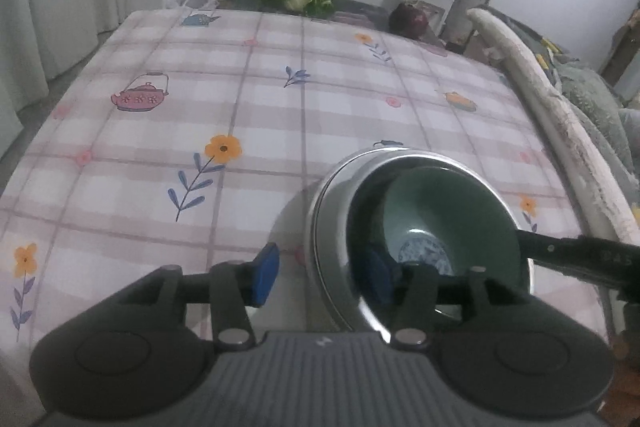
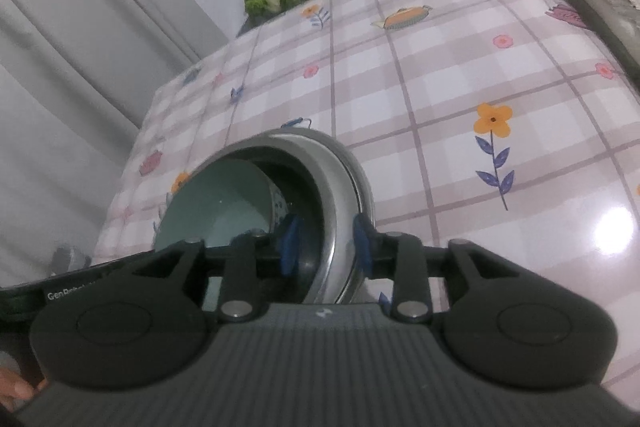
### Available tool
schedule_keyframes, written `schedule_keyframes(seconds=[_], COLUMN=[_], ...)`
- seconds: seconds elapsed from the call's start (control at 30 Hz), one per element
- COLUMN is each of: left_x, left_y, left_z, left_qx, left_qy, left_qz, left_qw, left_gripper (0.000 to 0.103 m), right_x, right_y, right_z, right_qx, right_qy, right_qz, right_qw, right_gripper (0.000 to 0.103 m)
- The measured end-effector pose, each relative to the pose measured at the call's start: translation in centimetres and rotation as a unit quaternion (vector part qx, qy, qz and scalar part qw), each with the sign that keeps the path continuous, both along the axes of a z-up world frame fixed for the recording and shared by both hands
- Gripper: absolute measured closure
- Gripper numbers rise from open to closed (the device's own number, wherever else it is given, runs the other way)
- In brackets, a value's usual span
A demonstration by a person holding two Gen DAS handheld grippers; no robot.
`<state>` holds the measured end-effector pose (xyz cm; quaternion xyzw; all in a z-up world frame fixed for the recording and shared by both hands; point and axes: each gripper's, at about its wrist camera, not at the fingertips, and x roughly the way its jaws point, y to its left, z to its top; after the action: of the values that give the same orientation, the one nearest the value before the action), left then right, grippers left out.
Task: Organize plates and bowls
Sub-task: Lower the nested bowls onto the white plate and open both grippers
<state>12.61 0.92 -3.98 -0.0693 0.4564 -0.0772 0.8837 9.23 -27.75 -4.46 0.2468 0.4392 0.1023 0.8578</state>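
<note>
On the checked tablecloth (image 1: 280, 115) my left gripper (image 1: 324, 277) straddles the steel bowl's (image 1: 332, 211) near wall, jaws parted, pads off it. Green bowl (image 1: 452, 211) sits nested inside. My right gripper (image 2: 326, 241) straddles the opposite rim, likewise loose. These 2 bowls look stacked; no plates are visible.

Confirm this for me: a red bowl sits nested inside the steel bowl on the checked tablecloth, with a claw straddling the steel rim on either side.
Not quite. The nested bowl is green, not red, as the left wrist view shows. It does sit inside the steel bowl on the checked tablecloth, with the left claw and right claw straddling the rim.
</note>
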Motion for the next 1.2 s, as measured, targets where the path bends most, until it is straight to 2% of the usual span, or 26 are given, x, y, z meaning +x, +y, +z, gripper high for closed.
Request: schedule_keyframes(seconds=[0.03,0.1,0.33,0.57,0.73,0.8,0.87,0.97,1.2], left_x=[0.0,0.0,-0.6,-1.1,-1.7,-1.9,-2.2,-2.6,-3.5], left_y=[0.2,0.5,0.3,0.0,-0.6,-0.9,-1.0,-1.0,-1.0], left_z=[0.0,-0.1,0.1,-0.5,-0.3,0.0,0.3,0.7,1.6], left_qx=[-0.005,-0.005,0.001,0.010,0.036,0.047,0.054,0.063,0.081], left_qy=[0.004,0.006,0.002,0.012,0.004,-0.003,-0.011,-0.020,-0.037], left_qz=[-0.001,0.001,-0.008,-0.015,-0.020,-0.021,-0.021,-0.015,-0.001], left_qw=[1.0000,1.0000,1.0000,0.9998,0.9992,0.9987,0.9983,0.9977,0.9960], left_gripper=[0.052,0.052,0.042,0.041,0.038,0.035,0.027,0.023,0.014], right_x=[-0.2,-0.6,-1.8,-2.5,-3.2,-3.6,-3.8,-4.2,-6.3], right_y=[-0.3,-0.9,-1.6,-1.4,-1.3,-1.4,-1.5,-1.6,-1.7], right_z=[-0.1,-0.5,-1.5,-2.1,-2.4,-2.3,-2.3,-2.0,-0.8], right_qx=[0.000,0.009,0.023,0.044,0.052,0.054,0.054,0.050,0.025], right_qy=[0.001,0.001,0.016,0.026,0.029,0.028,0.027,0.022,-0.002], right_qz=[-0.007,-0.013,-0.027,-0.032,-0.037,-0.038,-0.040,-0.047,-0.066], right_qw=[1.000,1.000,0.999,0.998,0.998,0.997,0.997,0.997,0.997], right_gripper=[0.052,0.047,0.046,0.044,0.044,0.043,0.042,0.041,0.031])
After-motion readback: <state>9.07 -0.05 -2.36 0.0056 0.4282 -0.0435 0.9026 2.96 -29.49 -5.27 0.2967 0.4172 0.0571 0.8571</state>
